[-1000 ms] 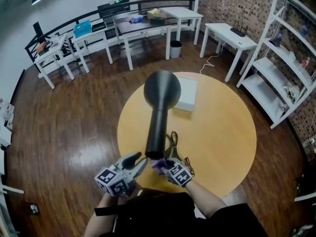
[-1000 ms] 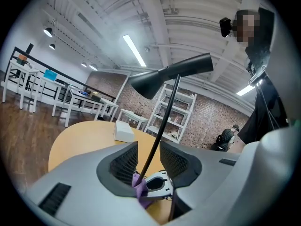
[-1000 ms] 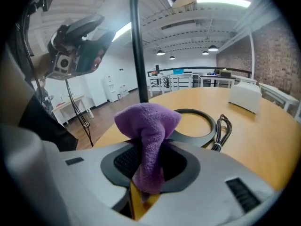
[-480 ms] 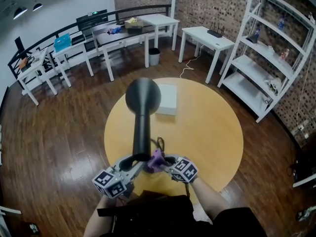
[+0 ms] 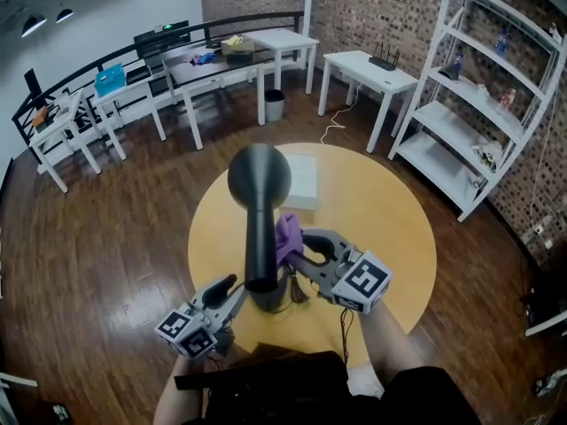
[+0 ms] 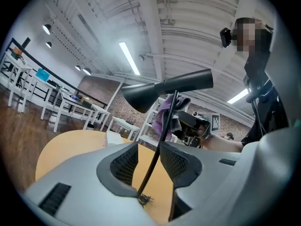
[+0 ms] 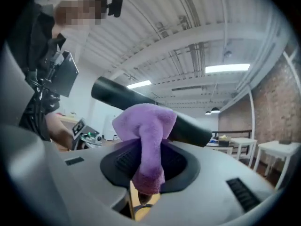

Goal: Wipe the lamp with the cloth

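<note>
Purple cloth [image 7: 148, 126]: being clamped between the right gripper's [image 7: 146, 161] jaws and being pressed against the black lamp [image 5: 261, 228] shade.
Left gripper [image 6: 148, 159]: jaws being held apart, thin lamp stem [image 6: 162, 135] between them.
Round table [image 5: 390, 228]: being overhung by the lamp.

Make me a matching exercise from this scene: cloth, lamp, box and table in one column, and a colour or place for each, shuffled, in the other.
Things:
1. cloth
2. lamp
3. box
4. table

Descriptions:
A. black
B. round, with a light wood top
C. purple, clamped in the right hand-held gripper
D. white, lying on the table beyond the lamp

Pairs: 1-C, 2-A, 3-D, 4-B
</note>
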The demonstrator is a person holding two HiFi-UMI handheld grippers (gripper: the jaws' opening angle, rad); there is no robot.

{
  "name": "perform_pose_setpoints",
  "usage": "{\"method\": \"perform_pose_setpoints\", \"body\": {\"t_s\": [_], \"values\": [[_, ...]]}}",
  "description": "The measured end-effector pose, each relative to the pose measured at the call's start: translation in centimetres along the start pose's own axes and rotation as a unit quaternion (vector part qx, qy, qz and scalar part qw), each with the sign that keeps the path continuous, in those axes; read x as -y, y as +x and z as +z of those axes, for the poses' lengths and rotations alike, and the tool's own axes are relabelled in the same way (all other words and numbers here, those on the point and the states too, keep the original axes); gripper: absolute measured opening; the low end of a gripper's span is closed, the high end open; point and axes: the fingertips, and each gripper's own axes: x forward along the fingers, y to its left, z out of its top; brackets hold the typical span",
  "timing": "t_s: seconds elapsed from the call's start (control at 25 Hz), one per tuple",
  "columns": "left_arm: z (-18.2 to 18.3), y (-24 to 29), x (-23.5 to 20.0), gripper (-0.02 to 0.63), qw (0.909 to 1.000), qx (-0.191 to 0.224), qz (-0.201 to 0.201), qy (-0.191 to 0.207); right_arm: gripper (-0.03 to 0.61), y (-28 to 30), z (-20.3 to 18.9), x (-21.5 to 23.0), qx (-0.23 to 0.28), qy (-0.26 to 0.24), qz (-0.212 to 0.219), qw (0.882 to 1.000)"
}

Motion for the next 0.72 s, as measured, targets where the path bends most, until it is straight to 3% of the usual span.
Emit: {"method": "perform_pose_setpoints", "body": {"t_s": [0.12,0.32,0.4,0.52,0.6,0.72], "values": [[1.4,-0.1,0.4,0.140,0.9999,0.011,-0.001,0.008,0.104,0.6,0.6,2.4,0.007,-0.004,-0.057,0.998],[3.3,0.8,2.7,0.141,0.9970,0.007,-0.019,0.075,0.103,1.4,-1.7,7.4,0.012,0.070,-0.145,0.987],[3.0,1.0,3.7,0.141,0.9948,-0.006,-0.026,0.098,0.103,1.4,-3.1,8.7,-0.001,0.084,-0.168,0.982],[2.5,0.7,4.2,0.141,0.9951,-0.014,-0.019,0.096,0.103,0.7,-6.1,10.3,-0.050,0.091,-0.220,0.970],[2.1,0.5,4.2,0.141,0.9958,-0.021,-0.008,0.089,0.103,0.3,-7.6,10.3,-0.064,0.101,-0.218,0.969],[1.7,0.6,4.4,0.141,0.9952,-0.020,0.001,0.096,0.103,0.0,-7.5,6.9,-0.035,0.109,-0.116,0.987]]}}
